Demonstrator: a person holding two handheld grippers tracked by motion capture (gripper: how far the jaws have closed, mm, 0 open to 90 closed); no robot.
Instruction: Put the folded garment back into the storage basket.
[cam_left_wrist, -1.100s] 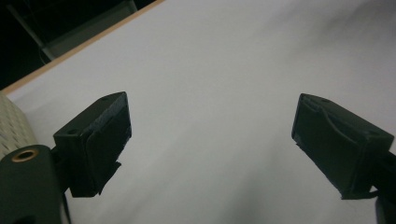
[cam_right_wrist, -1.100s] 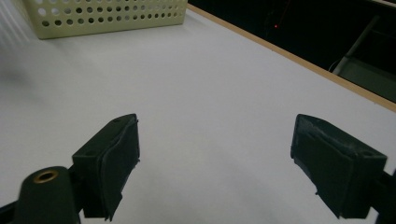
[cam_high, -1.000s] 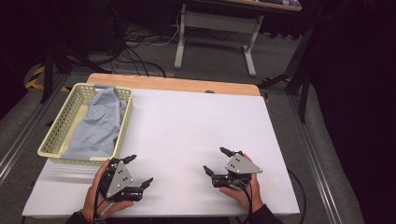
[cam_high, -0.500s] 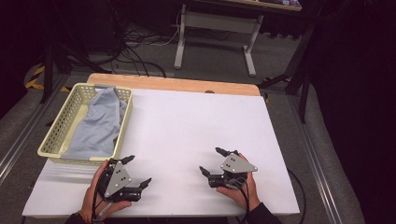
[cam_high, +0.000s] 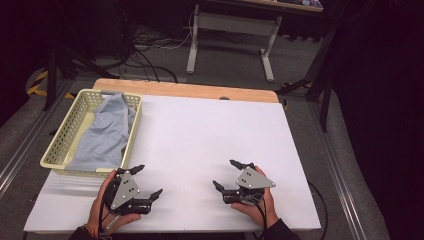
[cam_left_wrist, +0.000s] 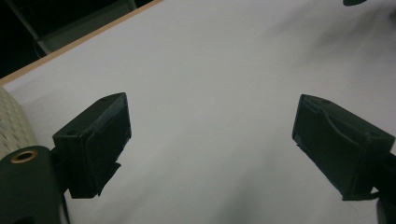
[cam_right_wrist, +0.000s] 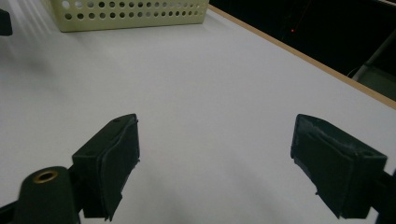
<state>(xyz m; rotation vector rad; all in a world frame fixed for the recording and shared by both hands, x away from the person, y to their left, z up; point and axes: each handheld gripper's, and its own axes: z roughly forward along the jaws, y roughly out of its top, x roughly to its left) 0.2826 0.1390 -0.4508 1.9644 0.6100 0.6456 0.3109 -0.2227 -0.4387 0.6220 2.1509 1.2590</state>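
The white table (cam_high: 210, 135) is lying bare across its middle, a wooden strip (cam_high: 190, 90) running along its far edge. Beyond that edge, a grey-legged desk frame (cam_high: 230, 24) is standing on the floor, with black cables (cam_high: 145, 42) trailing beside it.

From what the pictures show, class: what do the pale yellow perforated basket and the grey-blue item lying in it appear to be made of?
The pale yellow perforated basket looks like moulded plastic with a matt finish: its walls carry even rows of round holes and a smooth rim. The grey-blue item seems to be soft woven cloth, perhaps a garment: it slumps in folds and drapes over the wall.
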